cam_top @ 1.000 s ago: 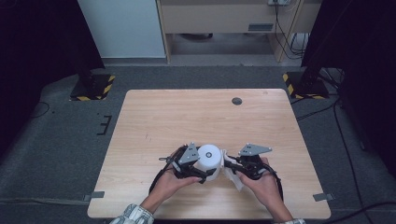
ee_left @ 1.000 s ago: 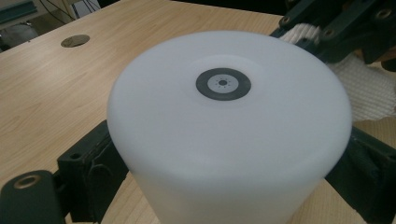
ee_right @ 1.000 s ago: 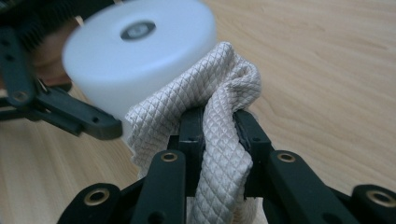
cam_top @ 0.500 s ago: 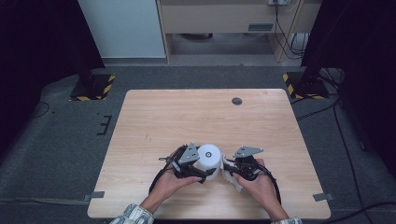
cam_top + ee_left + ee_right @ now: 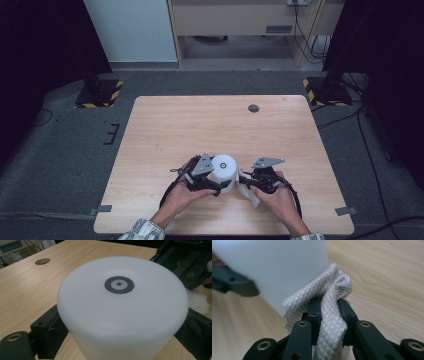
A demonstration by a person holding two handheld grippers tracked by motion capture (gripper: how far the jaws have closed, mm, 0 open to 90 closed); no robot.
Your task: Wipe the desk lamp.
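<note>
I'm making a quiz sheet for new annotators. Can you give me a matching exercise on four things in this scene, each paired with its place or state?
Things:
1. white cylinder
2. quilted white cloth
3. dark round disc
4. left tongs

Places or states:
A. pinched between the right tongs
B. lying alone near the table's far edge
C. closed around the white cylinder's side
D. standing upright, a grey ring mark on its top

Pairs: 1-D, 2-A, 3-B, 4-C
</note>
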